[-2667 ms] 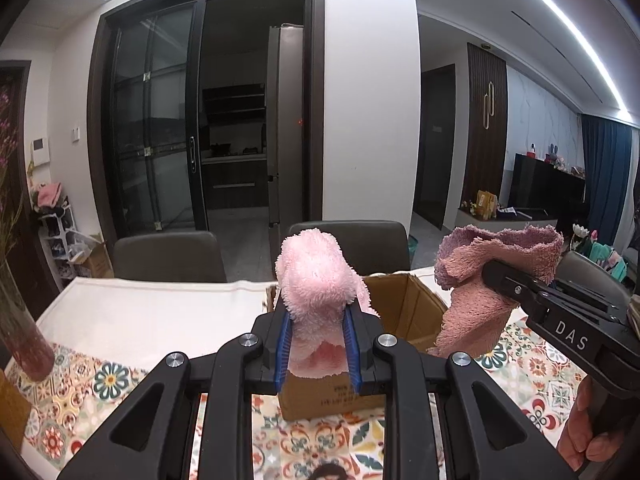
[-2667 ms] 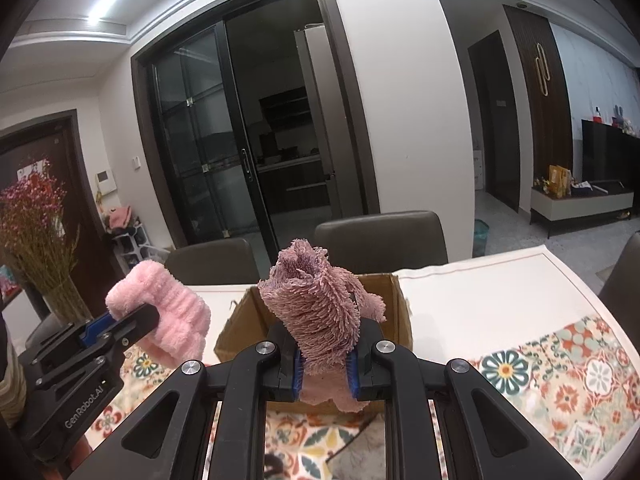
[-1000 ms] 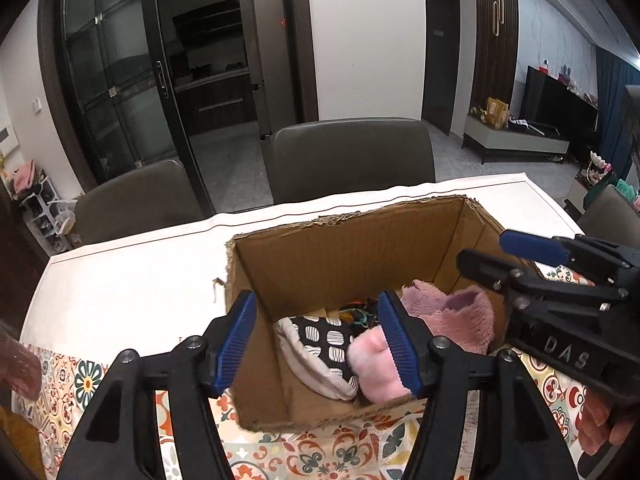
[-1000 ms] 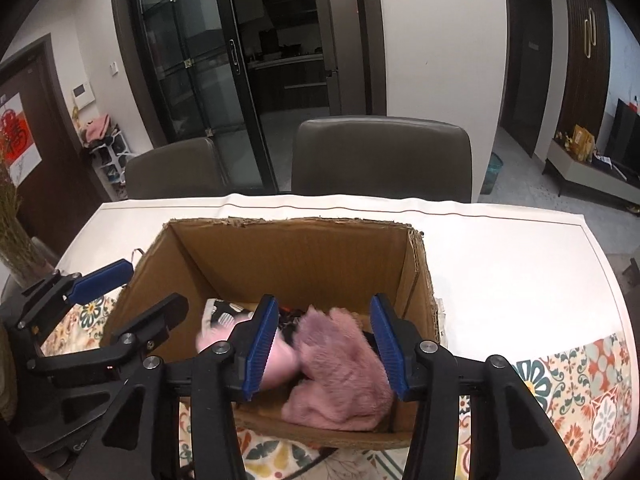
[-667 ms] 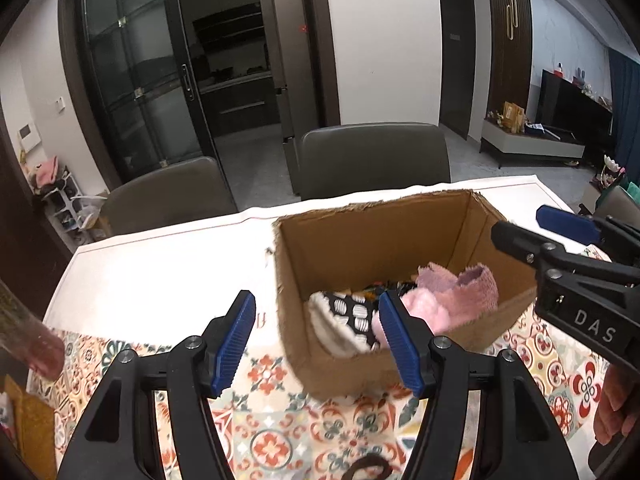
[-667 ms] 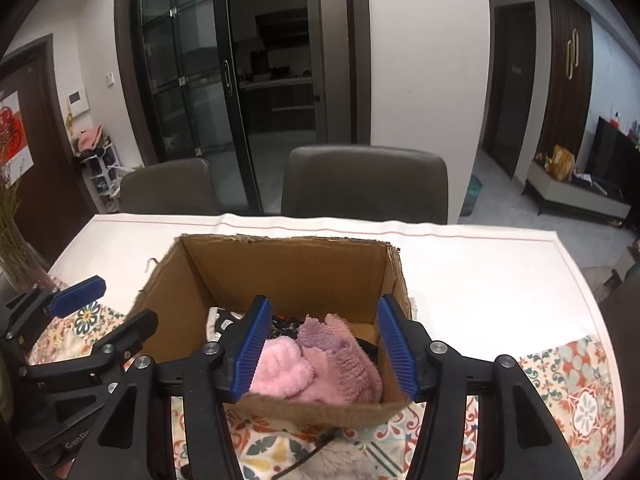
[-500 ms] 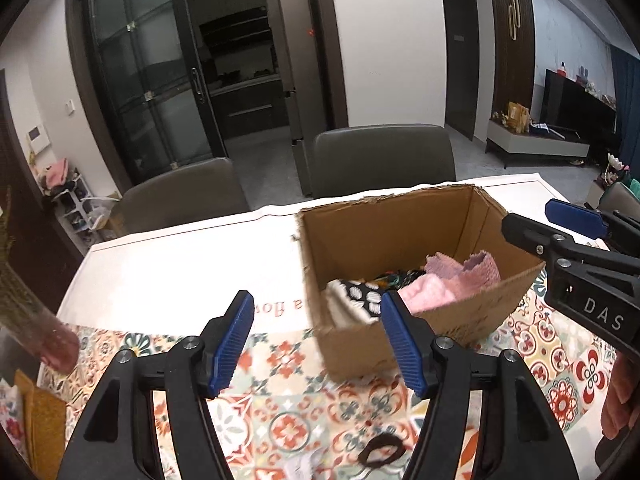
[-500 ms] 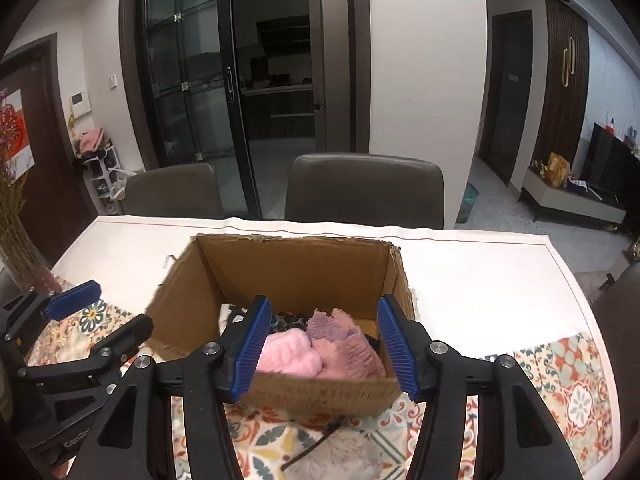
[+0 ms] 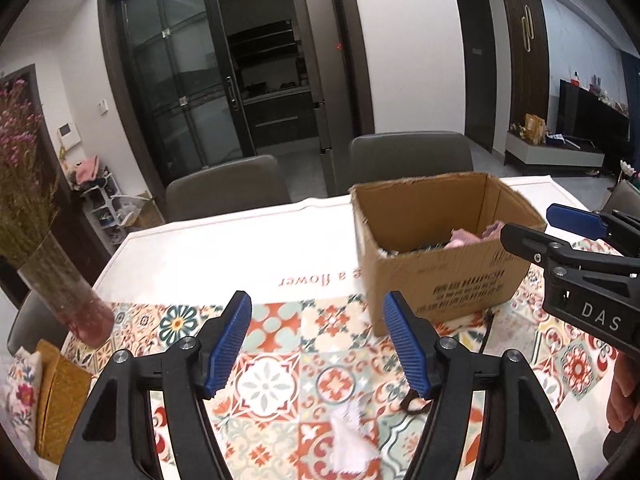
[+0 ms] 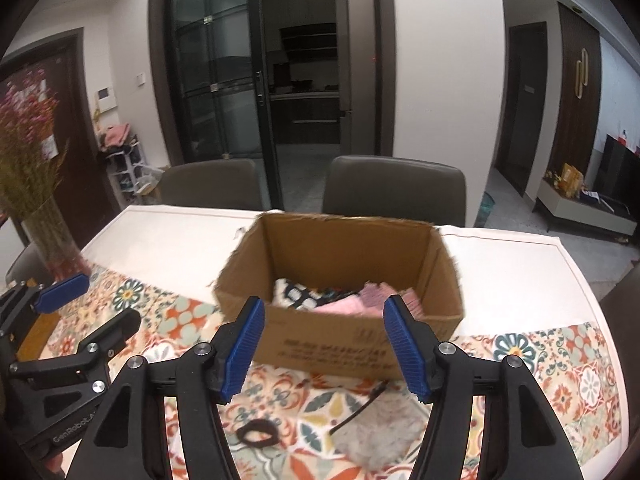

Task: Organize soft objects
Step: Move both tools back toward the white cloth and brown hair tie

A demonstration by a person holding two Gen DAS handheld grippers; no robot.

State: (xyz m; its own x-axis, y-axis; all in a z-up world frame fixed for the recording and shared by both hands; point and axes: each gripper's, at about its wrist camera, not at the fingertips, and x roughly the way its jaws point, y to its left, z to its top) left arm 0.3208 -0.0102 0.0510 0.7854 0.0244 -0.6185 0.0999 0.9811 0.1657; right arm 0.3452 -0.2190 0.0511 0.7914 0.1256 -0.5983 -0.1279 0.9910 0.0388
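An open cardboard box (image 10: 340, 332) stands on the patterned tablecloth; it also shows in the left wrist view (image 9: 440, 284). Inside lie a light pink fluffy piece (image 10: 344, 305), a mauve fluffy piece (image 10: 380, 293) and a black-and-white patterned item (image 10: 294, 292). My left gripper (image 9: 316, 344) is open and empty, left of the box and back from it. My right gripper (image 10: 322, 344) is open and empty in front of the box. A grey fluffy item (image 10: 376, 440) and a black hair tie (image 10: 260, 434) lie on the table below it. A white cloth scrap (image 9: 348, 452) lies under my left gripper.
A glass vase with dried flowers (image 9: 60, 292) stands at the table's left edge, with a yellow pouch (image 9: 60, 396) near it. Two grey chairs (image 10: 394, 188) stand behind the table. The other gripper shows in each view: the right one (image 9: 576, 264), the left one (image 10: 60, 340).
Both grippers held fluffy pieces above the box, dropped them inside and opened. Since then both have pulled back and up from the box; the left one has swung leftward.
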